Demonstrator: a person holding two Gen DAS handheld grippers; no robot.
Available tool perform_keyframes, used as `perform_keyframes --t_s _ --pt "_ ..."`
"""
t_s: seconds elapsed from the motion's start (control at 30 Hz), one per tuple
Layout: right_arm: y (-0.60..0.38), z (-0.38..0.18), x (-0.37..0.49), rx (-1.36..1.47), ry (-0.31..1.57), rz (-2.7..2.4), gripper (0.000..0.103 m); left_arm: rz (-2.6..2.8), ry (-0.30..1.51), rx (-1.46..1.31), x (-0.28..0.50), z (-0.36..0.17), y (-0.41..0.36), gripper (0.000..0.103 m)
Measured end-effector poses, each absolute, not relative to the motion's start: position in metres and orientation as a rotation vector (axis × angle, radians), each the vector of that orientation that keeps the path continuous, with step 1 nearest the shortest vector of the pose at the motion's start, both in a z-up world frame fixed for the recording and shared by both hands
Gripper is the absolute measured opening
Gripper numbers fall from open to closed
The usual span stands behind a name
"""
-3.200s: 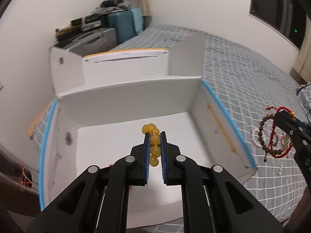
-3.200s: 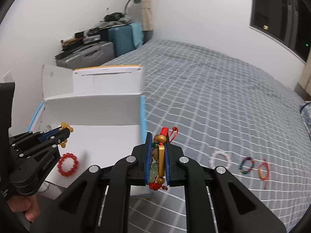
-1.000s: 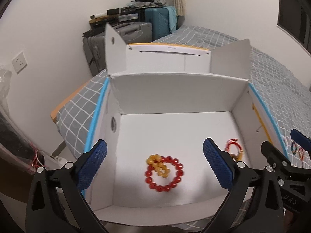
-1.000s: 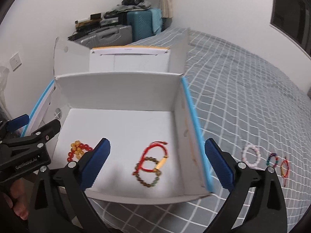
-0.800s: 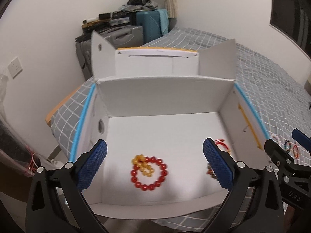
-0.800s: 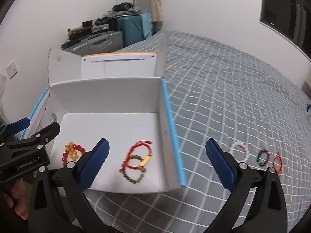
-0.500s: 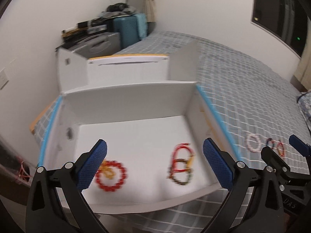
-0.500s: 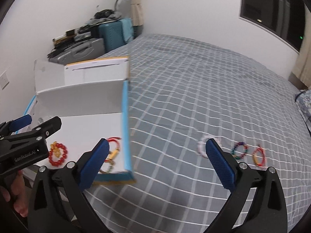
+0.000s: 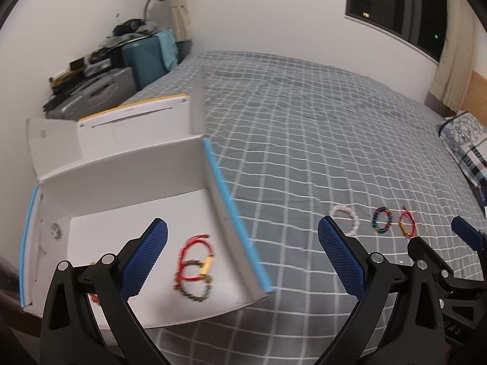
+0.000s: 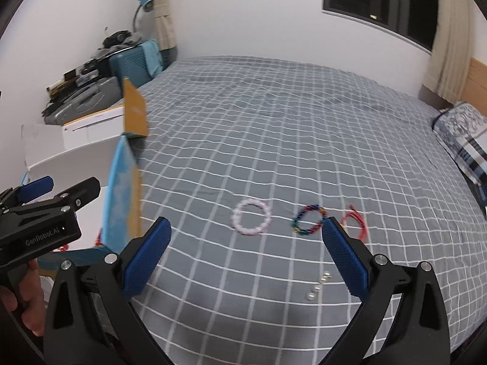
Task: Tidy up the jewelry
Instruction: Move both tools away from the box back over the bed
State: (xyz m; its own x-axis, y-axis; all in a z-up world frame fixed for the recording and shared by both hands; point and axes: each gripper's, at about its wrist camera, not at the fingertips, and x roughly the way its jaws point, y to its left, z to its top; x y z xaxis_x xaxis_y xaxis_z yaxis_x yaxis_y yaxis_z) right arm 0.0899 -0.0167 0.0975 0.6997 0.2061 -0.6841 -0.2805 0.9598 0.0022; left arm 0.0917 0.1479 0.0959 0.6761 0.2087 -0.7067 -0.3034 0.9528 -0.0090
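An open white cardboard box [image 9: 225,210] with blue edges stands on the bed at the left. Inside lies a red cord and brown bead bracelet [image 9: 194,269]; a red bead bracelet [image 9: 94,298] peeks behind my left finger. On the bedspread lie a pink bead bracelet [image 10: 251,216], a multicoloured bead bracelet [image 10: 309,219] and a red cord bracelet [image 10: 354,220]; they also show in the left wrist view [image 9: 347,216]. My left gripper [image 9: 242,252] is open and empty over the box's right wall. My right gripper [image 10: 243,249] is open and empty, near the loose bracelets.
A small string of clear beads [image 10: 318,286] lies on the grey checked bedspread [image 10: 274,140] near my right gripper. Suitcases and clutter [image 9: 115,70] stand by the wall behind the box. A patterned pillow [image 10: 462,133] lies at the right.
Both grippers have swung right, away from the box interior toward the loose bracelets on the bed. Both stay open and empty.
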Motion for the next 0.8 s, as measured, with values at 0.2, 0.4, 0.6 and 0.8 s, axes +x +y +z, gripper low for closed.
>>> perform_keyframes --t_s 0.2,0.4,0.6,0.8 --pt "-0.048 0.084 0.101 -0.08 0.771 0.23 0.095 0.241 0.798 -0.092 0.113 0.086 0.112 0.097" --pt "-0.079 0.061 0.109 -0.048 0.803 0.196 0.095 0.202 0.837 -0.089 0.137 0.065 0.089 0.097" --pt "-0.101 0.026 0.117 -0.02 0.858 0.159 0.095 0.163 0.88 -0.077 0.164 0.036 0.07 0.097" --pt "-0.113 -0.009 0.128 -0.016 0.904 0.135 0.095 0.128 0.936 -0.076 0.2 0.002 0.057 0.097"
